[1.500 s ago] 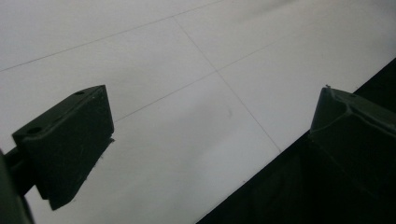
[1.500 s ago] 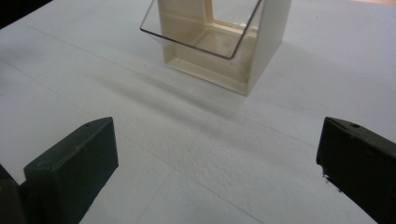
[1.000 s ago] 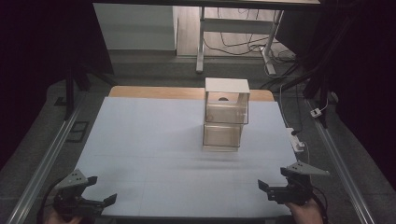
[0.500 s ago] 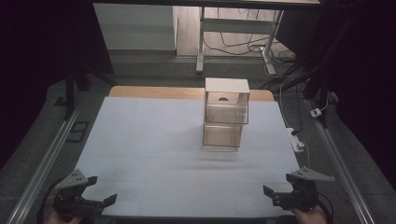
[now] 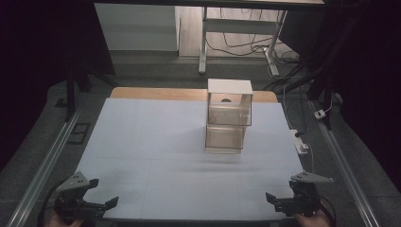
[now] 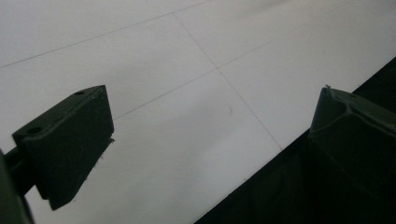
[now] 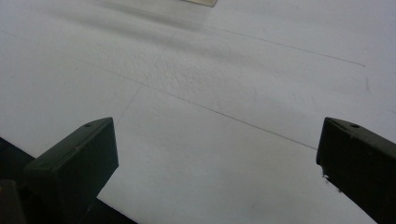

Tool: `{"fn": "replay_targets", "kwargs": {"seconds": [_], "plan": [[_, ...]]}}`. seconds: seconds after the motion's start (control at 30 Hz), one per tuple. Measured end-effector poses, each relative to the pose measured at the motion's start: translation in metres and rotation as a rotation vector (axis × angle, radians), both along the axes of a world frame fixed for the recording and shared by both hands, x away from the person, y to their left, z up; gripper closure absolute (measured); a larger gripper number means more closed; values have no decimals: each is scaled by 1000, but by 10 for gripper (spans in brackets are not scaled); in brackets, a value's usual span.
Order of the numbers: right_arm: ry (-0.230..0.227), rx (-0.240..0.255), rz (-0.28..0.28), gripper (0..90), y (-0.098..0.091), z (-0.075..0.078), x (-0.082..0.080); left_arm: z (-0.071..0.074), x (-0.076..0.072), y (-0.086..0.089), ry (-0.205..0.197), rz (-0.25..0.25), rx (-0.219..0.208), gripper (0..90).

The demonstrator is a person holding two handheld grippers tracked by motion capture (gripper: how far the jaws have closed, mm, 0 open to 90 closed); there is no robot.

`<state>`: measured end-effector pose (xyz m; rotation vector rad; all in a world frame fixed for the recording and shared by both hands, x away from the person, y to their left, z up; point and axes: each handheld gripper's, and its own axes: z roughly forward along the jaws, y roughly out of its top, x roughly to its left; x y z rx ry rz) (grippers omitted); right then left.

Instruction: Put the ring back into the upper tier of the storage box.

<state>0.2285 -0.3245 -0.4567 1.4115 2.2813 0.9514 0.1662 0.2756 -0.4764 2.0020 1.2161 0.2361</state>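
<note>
Table cover: pale sheet (image 5: 156, 142), flat, matte, faint ruled lines.
Boxes: two clear boxes (image 5: 228, 120) stacked upright, right of centre toward the far edge; top lid opaque white.
Far edge: wooden strip (image 5: 156, 93).
Right margin: white plug strip (image 5: 300, 142) with cable.
Left gripper (image 5: 101, 205): near-left corner, jaws spread, empty.
Right gripper (image 5: 270, 198): near-right corner, jaws spread, empty.

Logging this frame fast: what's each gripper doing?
Left gripper: open, holding nothing.
Right gripper: open, holding nothing.
</note>
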Motion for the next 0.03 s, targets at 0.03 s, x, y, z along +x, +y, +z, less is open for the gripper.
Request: {"fn": "replay_targets", "kwargs": {"seconds": [0.03], "plan": [[-1, 0, 1, 0, 0, 0, 0, 0, 0, 0, 0, 1, -2, 0]]}}
